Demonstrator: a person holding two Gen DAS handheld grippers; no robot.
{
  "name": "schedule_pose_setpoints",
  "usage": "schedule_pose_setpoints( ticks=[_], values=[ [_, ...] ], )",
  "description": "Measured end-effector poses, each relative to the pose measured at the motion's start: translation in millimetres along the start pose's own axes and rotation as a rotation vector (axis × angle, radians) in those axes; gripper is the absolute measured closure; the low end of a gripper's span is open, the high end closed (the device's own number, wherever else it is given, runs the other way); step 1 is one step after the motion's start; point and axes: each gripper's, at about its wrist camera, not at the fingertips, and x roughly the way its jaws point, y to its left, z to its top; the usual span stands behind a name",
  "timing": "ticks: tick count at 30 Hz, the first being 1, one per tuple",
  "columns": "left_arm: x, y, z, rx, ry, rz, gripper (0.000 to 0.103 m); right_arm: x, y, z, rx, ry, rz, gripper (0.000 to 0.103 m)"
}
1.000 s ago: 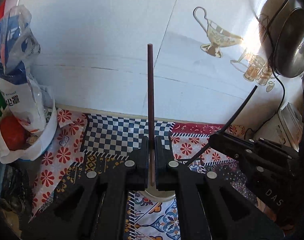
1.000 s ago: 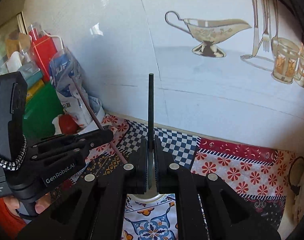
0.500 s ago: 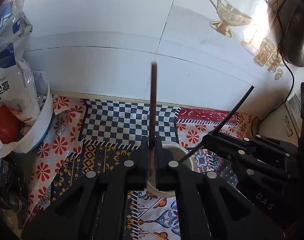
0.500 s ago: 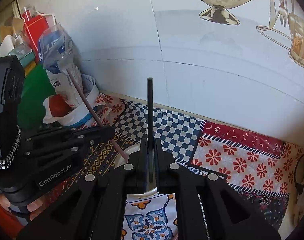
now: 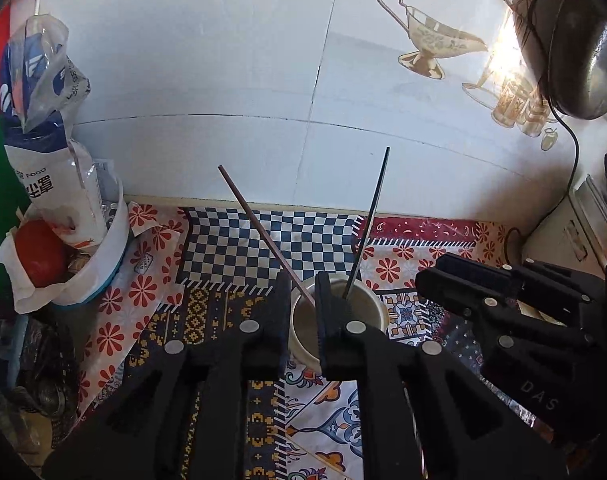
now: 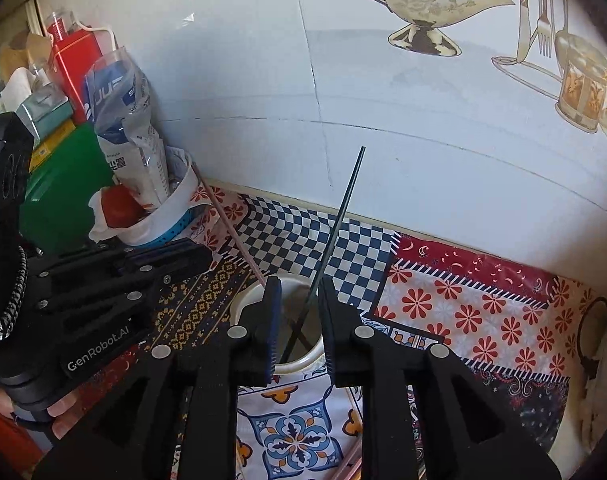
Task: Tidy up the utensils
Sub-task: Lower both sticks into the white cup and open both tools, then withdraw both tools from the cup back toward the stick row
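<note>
my left gripper (image 5: 303,300) has its jaws apart, holding nothing, and it hangs right over the cup (image 5: 367,308), which stands on the patterned cloth (image 5: 239,248) near the tiled wall (image 5: 223,80). the brown chopstick (image 5: 263,232) stands in the cup and leans away to the left, its lower end passing between my left fingers without either one touching it as far as i can see. the black chopstick (image 5: 369,220) stands in the same cup, nearly upright, tilting a little to the right.

my right gripper (image 6: 299,312) is parted too, with nothing clamped. from its camera the black chopstick (image 6: 327,248) rises through the gap between the fingers, its foot down inside the cup (image 6: 251,300), and the brown chopstick (image 6: 227,224) slants off toward the left gripper (image 6: 163,260), which sits just beside the cup's rim. the two sticks cross low inside the cup.

on the left, well apart from the cup, a white tub (image 5: 103,264) holds a bag (image 5: 51,140) and something red (image 5: 39,256). a dark pan (image 5: 575,40) hangs at the upper right, with a cord running down from it.
</note>
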Motion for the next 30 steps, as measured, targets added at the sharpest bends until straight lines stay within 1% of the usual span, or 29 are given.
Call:
schedule_pose_setpoints(
  ticks=[4, 6, 10, 12, 14, 18, 21, 24, 27, 30],
  values=[
    [-16, -6, -5, 0.015, -0.023, 0.012, 0.085, -18, 6, -4, -0.026, -0.027, -0.030, 0.081],
    [-25, -10, -8, 0.021, -0.037, 0.016, 0.077, -28, 7, -7, -0.027, -0.043, -0.038, 0.078],
    [-39, -19, -15, 0.035, -0.052, 0.013, 0.066, -50, 7, -18, -0.031, -0.084, -0.077, 0.066],
    [-44, -26, -20, 0.045, -0.052, 0.011, 0.058, -61, 7, -25, -0.031, -0.098, -0.100, 0.063],
    [-49, -33, -26, 0.059, -0.050, 0.004, 0.055, -71, 5, -34, -0.026, -0.106, -0.122, 0.060],
    [-52, -49, -42, 0.107, -0.028, -0.013, 0.046, -89, -5, -52, -0.003, -0.110, -0.160, 0.057],
    [-48, -61, -56, 0.139, -0.003, -0.017, 0.045, -101, -14, -69, 0.014, -0.107, -0.200, 0.055],
    [-41, -71, -69, 0.148, 0.031, -0.024, 0.045, -112, -26, -88, 0.036, -0.093, -0.239, 0.054],
    [-32, -84, -83, 0.156, 0.064, -0.038, 0.045, -119, -40, -108, 0.076, -0.068, -0.267, 0.054],
    [-19, -97, -98, 0.187, 0.102, -0.041, 0.045, -122, -55, -127, 0.122, -0.040, -0.287, 0.053]
  ],
)
